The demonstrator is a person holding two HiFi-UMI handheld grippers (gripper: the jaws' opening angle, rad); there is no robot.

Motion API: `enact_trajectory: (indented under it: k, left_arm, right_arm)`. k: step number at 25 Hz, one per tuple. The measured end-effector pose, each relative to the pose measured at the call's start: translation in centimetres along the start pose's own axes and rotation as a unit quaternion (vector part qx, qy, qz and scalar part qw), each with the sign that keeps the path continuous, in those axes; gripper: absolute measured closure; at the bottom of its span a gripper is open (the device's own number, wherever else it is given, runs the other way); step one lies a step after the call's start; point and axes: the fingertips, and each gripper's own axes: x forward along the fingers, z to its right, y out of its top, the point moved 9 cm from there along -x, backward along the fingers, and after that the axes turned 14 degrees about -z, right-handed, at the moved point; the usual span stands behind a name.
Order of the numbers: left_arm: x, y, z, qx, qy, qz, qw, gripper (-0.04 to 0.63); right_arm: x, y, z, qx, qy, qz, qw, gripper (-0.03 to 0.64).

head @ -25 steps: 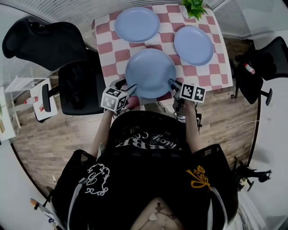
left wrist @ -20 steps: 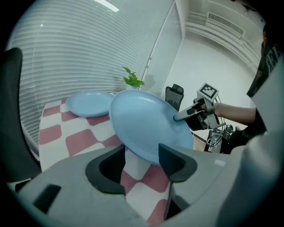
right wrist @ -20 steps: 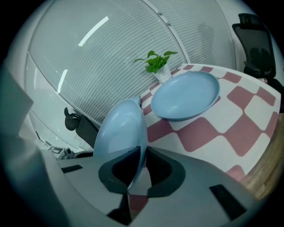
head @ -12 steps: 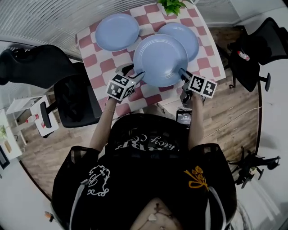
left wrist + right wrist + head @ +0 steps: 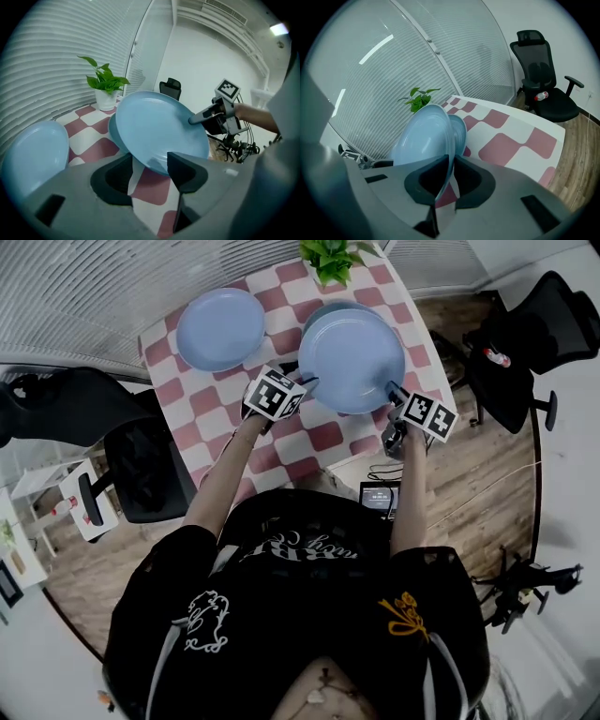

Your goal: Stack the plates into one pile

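Clamping the rim of the smooth round blue plate (image 5: 352, 346), right claw (image 5: 390, 388) bites; left claw (image 5: 307, 382) gapes.

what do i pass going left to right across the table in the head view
light blue round plate lying flat → left gripper → lifted light blue round plate → right gripper
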Motion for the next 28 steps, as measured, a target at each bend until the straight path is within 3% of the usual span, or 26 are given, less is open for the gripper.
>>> enact_trajectory:
  k: [7, 15, 21, 23, 28]
  left_arm:
    - [1.8, 1.6, -1.8, -0.063, -0.013, 0.003, 0.998, 0.368]
    - [2.1, 2.4, -3.0, -0.075, -0.006, 0.0, 0.9971, 0.363]
    - [0.2, 2.2, -3.0, -0.089, -0.003, 0.03, 0.9956, 0.319]
    - [-0.7, 1.9, -2.8, -0.087, -0.002, 0.04, 0.9954, 0.319]
    - [-2.3, 0.8, -1.7, -0.077, 0.005, 0.058, 0.9953, 0.319]
  right_arm:
    - [1.8, 1.6, 1.2, 0.034, 0.012, -0.007, 0.999, 0.577]
    - [3.4, 2.6, 1.6, 0.043, 0.009, -0.015, 0.999, 0.577]
    - [3.7, 3.1, 1.6, 0.06, 0.006, -0.003, 0.998, 0.575]
    - [3.8, 3.1, 1.4, 0.051, -0.002, 0.005, 0.999, 0.575]
    - [3.8, 2.9, 0.0, -0.034, -0.064, 0.009, 0.997, 0.554]
